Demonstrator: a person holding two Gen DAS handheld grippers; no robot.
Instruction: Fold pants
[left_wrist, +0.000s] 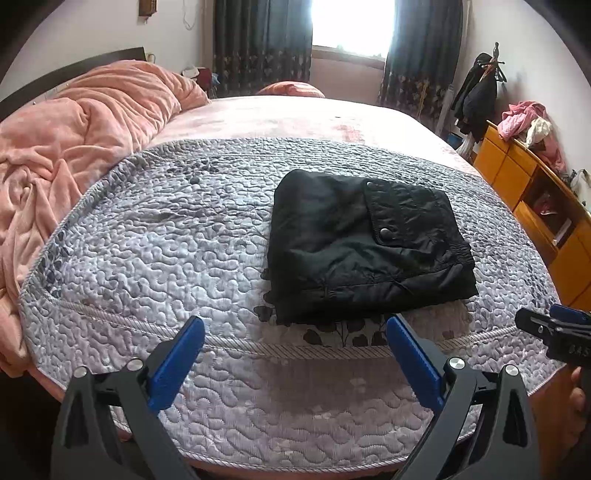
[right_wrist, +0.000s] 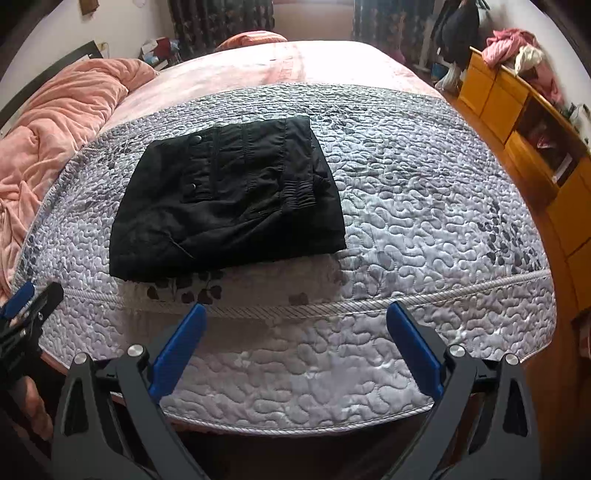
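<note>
The black pants (left_wrist: 365, 247) lie folded into a compact bundle on the grey quilt (left_wrist: 155, 258) near the bed's near edge, long side running left to right. Both tools hang off the edge, just short of it, the left tool (left_wrist: 295, 332) and right tool (right_wrist: 295, 321) spread wide and empty; the left looks slightly nearer.
</note>
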